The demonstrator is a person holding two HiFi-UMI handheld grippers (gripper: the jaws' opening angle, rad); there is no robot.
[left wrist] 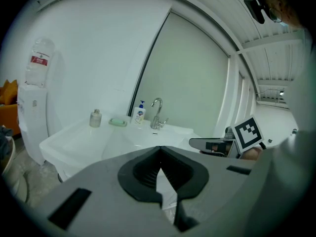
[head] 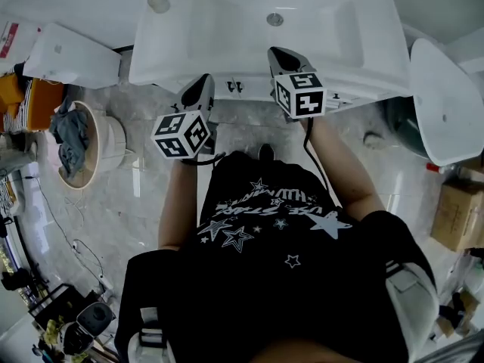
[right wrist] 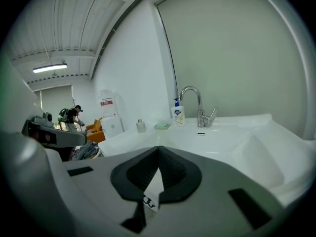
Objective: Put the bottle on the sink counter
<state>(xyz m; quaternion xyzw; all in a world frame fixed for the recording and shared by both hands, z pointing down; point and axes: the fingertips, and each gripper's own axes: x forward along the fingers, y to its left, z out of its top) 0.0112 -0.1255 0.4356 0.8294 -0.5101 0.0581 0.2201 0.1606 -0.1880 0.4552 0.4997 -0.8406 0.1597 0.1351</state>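
Jaws: I see left gripper [left wrist: 159,152] and right gripper [right wrist: 158,152] both closed, empty.
Bottle [left wrist: 95,118]: upright, left of tap [left wrist: 157,113].
Risk: closed jaws could topple it if I reach in.

Gloss on the basin, matt on the tools.
The white sink [head: 227,29] gleams smooth and glossy, the tap [right wrist: 197,105] is bright polished metal, the floor [head: 144,203] shiny marbled stone. Left gripper [left wrist: 160,148] and right gripper [right wrist: 158,148] are matt grey plastic with ribbed black pads [left wrist: 143,172]. The shirt [head: 272,278] is soft black cloth.
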